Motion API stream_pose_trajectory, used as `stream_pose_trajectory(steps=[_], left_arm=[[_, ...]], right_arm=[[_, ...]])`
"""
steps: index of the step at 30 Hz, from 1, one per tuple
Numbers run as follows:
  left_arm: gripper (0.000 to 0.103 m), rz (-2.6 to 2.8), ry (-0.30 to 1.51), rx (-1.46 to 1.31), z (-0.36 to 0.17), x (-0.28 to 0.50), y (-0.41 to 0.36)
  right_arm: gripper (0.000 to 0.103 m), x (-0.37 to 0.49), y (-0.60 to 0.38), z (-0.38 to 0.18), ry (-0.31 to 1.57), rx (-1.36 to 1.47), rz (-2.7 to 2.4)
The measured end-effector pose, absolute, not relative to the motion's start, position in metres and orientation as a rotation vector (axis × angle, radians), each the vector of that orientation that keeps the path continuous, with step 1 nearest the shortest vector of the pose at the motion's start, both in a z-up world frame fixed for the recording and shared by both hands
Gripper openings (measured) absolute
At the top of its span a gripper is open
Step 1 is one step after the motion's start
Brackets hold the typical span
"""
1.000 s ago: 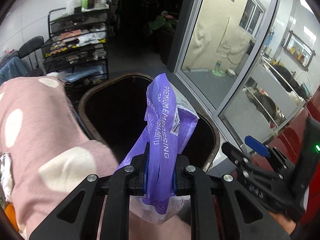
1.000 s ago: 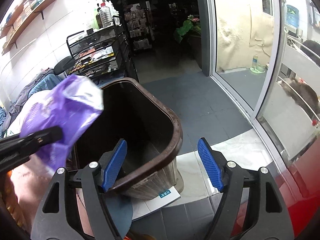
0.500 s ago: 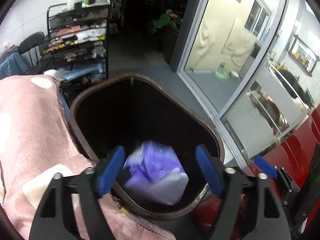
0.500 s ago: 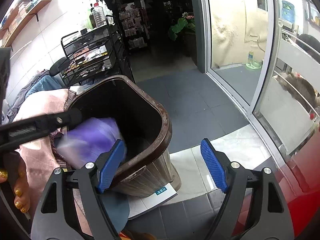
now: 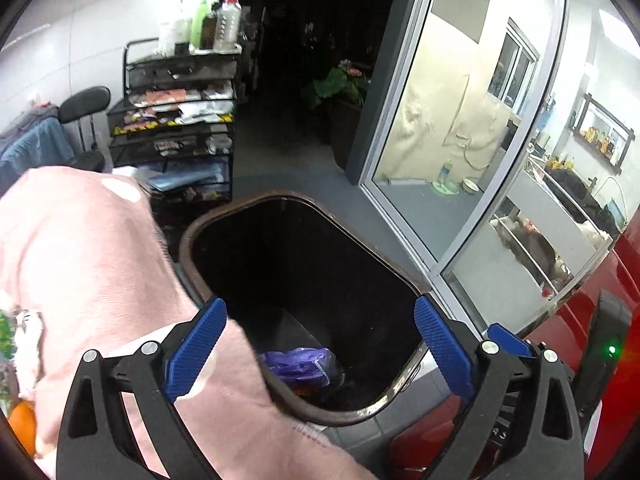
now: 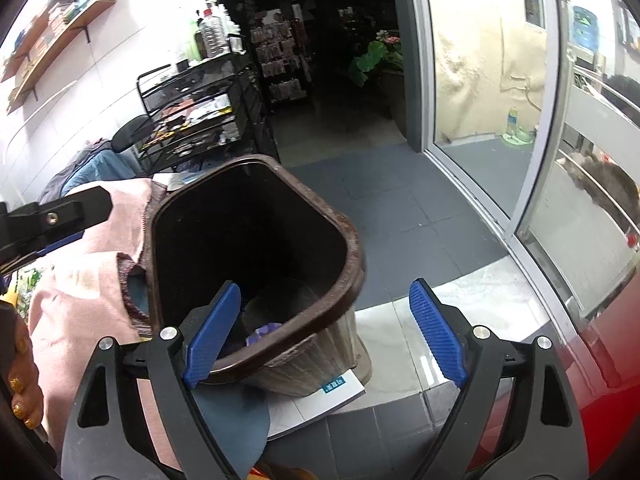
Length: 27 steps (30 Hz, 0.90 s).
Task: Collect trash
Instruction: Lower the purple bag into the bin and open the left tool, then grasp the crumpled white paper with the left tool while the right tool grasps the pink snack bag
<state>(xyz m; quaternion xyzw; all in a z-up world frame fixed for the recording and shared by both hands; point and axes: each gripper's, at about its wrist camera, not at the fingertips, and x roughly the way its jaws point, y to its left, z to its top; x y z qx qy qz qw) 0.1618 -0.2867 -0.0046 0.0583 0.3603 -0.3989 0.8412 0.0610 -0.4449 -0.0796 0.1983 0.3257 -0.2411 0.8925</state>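
Drop-off looks finished: the purple bag [image 5: 298, 364] lies at the bottom of the brown bin [image 5: 200, 276], clear of both tools. The left gripper [image 5: 318, 346] hangs over the opening with its fingers wide apart, empty; the right gripper [image 6: 326, 334] is likewise spread and empty beside the rim. 1 second ago that bag was clamped in the left fingers. Next, I'd guess, comes turning away to find more rubbish.

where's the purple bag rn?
Purple bag lies at the bottom of the brown trash bin, low centre in the left wrist view, between the open left tool's pads.
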Motion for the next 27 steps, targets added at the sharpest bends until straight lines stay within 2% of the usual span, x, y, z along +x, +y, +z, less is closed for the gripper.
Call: stream_pose_trajectory(steps=[11, 14, 27], left_arm=[[0.097, -0.756, 0.65, 0.076, 0.015, 0.131, -0.203], [0.097, -0.707, 0.621, 0.048, 0.015, 0.123, -0.171], [0.097, -0.35, 0.574, -0.179, 0.012, 0.102, -0.015]], right_arm=[[0.087, 0.084, -0.387, -0.057, 0.653, 0.332, -0.328], [0.09, 0.092, -0.361, -0.048, 0.643, 0.304, -0.258], [0.091, 0.12, -0.241, -0.02, 0.649, 0.155, 0.108]])
